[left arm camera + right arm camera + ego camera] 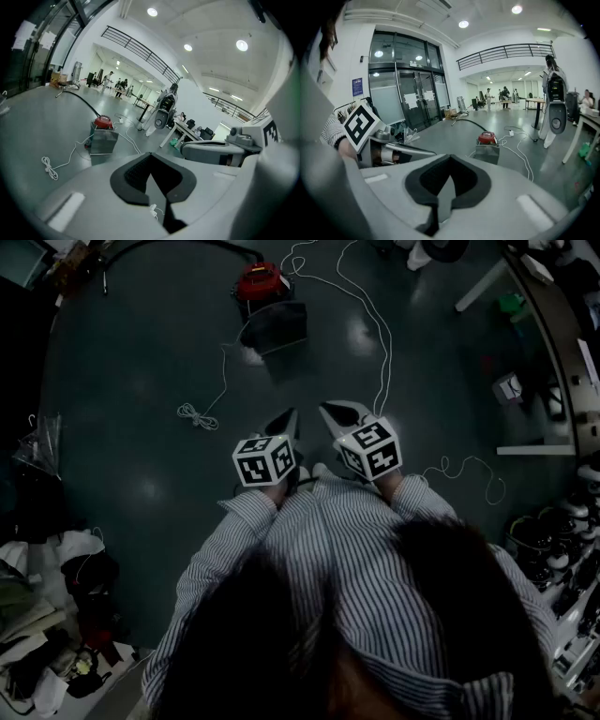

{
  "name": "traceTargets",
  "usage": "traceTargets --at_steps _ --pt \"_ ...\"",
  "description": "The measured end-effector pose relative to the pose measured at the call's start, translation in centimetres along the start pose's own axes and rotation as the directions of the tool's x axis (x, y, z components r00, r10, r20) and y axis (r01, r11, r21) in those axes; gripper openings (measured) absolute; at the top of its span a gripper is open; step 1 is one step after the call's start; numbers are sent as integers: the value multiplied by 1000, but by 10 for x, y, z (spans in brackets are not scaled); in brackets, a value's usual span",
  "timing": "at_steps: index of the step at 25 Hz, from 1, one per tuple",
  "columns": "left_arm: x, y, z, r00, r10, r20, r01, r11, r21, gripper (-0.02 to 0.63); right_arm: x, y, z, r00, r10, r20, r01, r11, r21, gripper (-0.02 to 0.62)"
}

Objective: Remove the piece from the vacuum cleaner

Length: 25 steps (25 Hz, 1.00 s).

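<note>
A red vacuum cleaner (260, 281) stands on the dark floor well ahead of me, with a grey metal box-shaped piece (276, 327) against its near side. Both gripper views show the cleaner (103, 122) (486, 137) and the grey piece (103, 142) (487, 153) some distance off. My left gripper (286, 420) and right gripper (334, 412) are held side by side in front of a striped shirt, pointing toward the cleaner. Each has its jaws shut, left (151, 174) and right (449, 176), with nothing between them.
A white cord (199, 414) snakes across the floor from the cleaner toward me. A black hose (82, 101) runs off behind the cleaner. Clutter (56, 615) lines the left side, shelves (562, 540) the right. A white machine (161, 112) and tables stand beyond.
</note>
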<state>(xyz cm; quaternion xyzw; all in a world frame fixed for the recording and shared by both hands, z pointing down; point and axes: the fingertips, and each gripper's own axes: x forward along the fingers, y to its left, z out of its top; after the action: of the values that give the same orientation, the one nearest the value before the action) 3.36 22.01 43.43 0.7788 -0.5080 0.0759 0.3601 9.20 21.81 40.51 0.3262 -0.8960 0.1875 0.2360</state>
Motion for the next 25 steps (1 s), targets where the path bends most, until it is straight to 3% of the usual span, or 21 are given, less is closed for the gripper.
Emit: traceTargets --at_steps 14,20,25 --pt "4 5 7 1000 7 5 -8 1000 27 5 10 -2 2 1000 15 -16 -15 1000 0 2" --pt "6 6 9 1000 6 6 -6 1000 5 5 12 -11 5 1000 1 -2 -1 999 35 2" --pt "12 6 12 1000 -9 17 9 1000 -16 6 14 -15 11 999 37 34 -40 996 75 2"
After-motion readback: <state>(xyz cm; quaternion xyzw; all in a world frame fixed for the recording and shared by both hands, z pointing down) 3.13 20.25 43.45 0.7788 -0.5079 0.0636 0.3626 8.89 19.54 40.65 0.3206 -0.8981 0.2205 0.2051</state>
